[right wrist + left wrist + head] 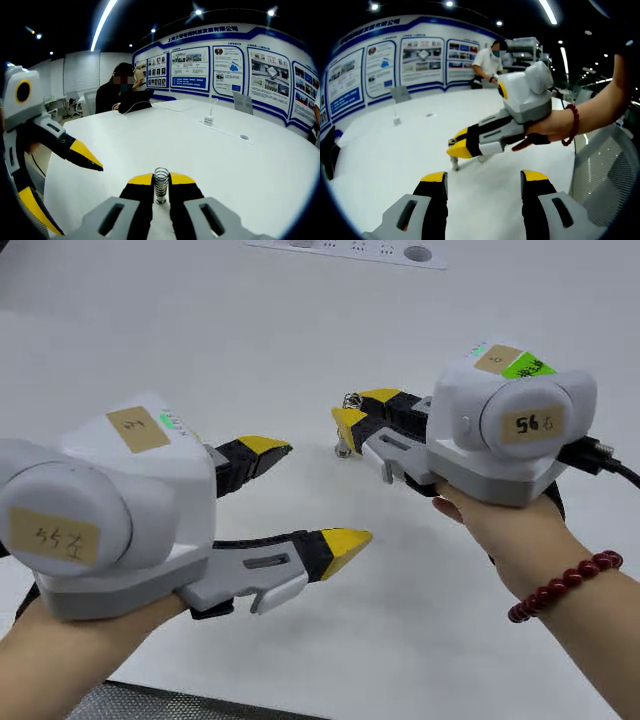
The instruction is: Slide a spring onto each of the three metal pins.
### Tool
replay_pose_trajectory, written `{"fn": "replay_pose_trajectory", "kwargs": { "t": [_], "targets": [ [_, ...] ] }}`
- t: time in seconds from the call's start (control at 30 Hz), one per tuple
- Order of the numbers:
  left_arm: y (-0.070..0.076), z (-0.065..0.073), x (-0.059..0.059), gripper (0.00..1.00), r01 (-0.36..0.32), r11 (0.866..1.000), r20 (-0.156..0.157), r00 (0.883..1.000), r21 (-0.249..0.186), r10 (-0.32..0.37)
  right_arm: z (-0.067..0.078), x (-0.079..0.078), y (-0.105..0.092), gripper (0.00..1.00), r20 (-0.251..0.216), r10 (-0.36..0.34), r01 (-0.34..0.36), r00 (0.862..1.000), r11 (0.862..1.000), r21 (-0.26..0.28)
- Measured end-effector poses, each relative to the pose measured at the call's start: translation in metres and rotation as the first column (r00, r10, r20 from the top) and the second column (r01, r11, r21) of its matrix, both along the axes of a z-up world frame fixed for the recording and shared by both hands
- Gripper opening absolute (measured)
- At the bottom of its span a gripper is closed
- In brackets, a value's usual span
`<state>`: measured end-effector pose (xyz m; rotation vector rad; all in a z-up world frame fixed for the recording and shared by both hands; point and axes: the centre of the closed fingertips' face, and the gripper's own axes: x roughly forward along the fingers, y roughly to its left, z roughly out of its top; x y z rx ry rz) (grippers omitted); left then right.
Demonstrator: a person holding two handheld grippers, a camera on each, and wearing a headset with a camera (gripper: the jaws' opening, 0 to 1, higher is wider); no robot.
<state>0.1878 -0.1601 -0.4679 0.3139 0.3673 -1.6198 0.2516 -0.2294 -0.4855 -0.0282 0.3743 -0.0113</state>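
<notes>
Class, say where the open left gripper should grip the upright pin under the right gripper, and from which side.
Likely low on the pin, near its base, the left gripper coming level from its own side: it stands upright, and the right gripper with the spring crowds its top.

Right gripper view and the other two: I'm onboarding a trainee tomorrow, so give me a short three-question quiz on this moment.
1. True or false: the left hand-held gripper is open, with nothing between its jaws.
2. What is the right hand-held gripper shut on? A) a spring B) a screwdriver C) a cable
3. Fill in the blank: the work surface is a plain ___ table.

Key: 1 true; 2 A; 3 white.
</notes>
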Motion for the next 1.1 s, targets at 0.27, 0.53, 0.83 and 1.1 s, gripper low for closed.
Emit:
{"fn": "replay_pose_trajectory", "kwargs": {
  "t": [0.27,0.53,0.83,1.1],
  "targets": [
    [0.000,0.000,0.000,0.59,-0.002,1.000,-0.005,1.000,0.000,0.002,-0.010,0.001,-0.002,0.12,-0.024,-0.010,0.010,1.000,1.000,0.017],
    [0.000,0.000,0.000,0.59,-0.002,1.000,-0.003,1.000,0.002,0.002,-0.018,0.000,-0.001,0.12,-0.052,-0.003,0.003,0.999,1.000,0.007],
    [0.001,0.000,0.000,0.58,-0.004,1.000,-0.002,1.000,0.004,0.004,-0.022,-0.001,-0.001,0.12,-0.064,-0.007,0.007,0.998,1.000,0.005],
    [0.001,0.000,0.001,0.58,-0.005,1.000,0.001,1.000,0.004,0.005,-0.018,-0.003,0.000,0.17,-0.064,-0.005,0.006,0.998,1.000,0.015]
  ]
}}
